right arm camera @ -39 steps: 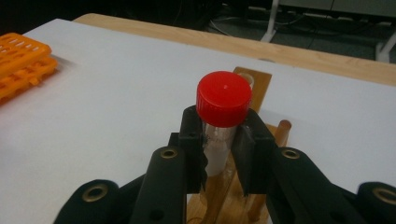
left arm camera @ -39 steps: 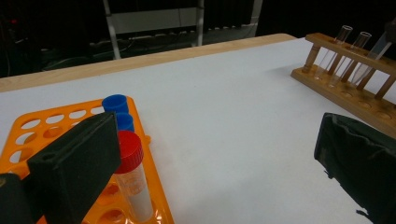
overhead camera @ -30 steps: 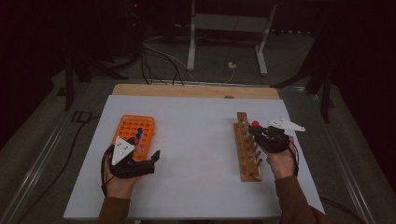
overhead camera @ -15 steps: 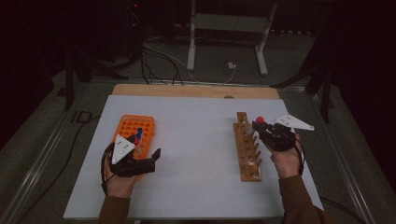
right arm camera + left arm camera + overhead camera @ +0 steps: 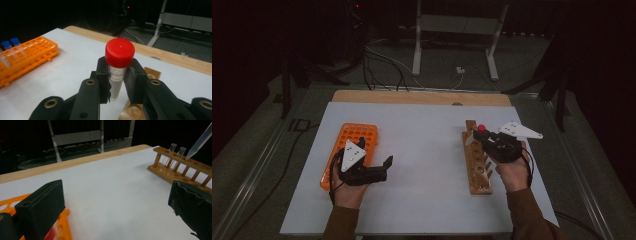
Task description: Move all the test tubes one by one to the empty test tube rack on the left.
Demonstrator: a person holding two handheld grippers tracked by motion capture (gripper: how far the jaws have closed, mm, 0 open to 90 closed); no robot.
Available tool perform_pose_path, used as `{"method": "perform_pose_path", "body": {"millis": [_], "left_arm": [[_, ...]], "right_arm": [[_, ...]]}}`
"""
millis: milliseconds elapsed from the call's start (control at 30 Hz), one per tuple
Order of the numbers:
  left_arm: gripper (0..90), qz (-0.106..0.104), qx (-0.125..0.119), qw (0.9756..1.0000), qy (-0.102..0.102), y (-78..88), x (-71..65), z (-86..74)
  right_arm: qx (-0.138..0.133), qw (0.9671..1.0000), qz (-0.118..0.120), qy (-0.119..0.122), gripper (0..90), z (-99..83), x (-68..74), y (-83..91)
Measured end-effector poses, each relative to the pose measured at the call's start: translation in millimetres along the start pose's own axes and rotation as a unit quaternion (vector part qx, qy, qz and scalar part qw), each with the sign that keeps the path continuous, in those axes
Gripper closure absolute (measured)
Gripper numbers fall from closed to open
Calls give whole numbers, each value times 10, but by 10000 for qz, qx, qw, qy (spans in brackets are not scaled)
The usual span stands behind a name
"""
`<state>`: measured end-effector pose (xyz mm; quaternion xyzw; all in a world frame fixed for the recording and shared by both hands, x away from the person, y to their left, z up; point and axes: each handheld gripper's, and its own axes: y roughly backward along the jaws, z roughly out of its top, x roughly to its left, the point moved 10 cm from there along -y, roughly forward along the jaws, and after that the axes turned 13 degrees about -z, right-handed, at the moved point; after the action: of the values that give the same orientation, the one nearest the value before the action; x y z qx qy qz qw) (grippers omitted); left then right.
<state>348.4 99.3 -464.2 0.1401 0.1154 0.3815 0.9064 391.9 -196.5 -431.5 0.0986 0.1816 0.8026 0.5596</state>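
On a white tabletop [image 5: 427,165] edged at the far side by a strip of bare wood, seen from above: sitting toward the right, a long wooden test-tube rack [image 5: 477,170] with a row of round holes, lying lengthwise away from the person; sitting toward the left, an orange plastic tube rack [image 5: 362,137] with a grid of small holes. Hovering over the far end of the wooden rack, the right gripper [image 5: 117,82], black and two-jawed, carried in the person's right hand; clamping between its jaws a clear plastic test tube with a red screw cap [image 5: 119,67], held upright, cap poking above the pads, a handwritten label just below the cap, lower end hanging above the rack and apart from it. Resting at the near right corner of the orange rack, the left gripper [image 5: 379,167], pointing across the table toward the wooden rack; jaws standing wide apart, gripping nothing, bare white tabletop showing between them in the left gripper view. Standing in the orange rack, two blue-capped tubes [image 5: 11,43]. Standing in the wooden rack's far holes, two clear uncapped tubes [image 5: 176,150].
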Motion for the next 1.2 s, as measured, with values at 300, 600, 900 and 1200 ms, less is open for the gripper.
{"method": "perform_pose_path", "body": {"millis": [300, 600, 900, 1200], "left_arm": [[14, -307, 180, 9993, -144, -312, -202, 19], [42, -545, 174, 9982, -196, -546, -396, 51], [71, -839, 285, 9957, -257, -755, -593, 29], [157, -1041, 424, 9928, -403, -918, -762, -14]], "right_arm": [[122, 9990, 405, 166, 753, -56, 329, -78], [218, 9966, 725, 313, 752, -123, 613, -112], [267, 9941, 989, 357, 752, -151, 819, -117], [323, 9915, 1187, 413, 753, -175, 1001, -133]]}}
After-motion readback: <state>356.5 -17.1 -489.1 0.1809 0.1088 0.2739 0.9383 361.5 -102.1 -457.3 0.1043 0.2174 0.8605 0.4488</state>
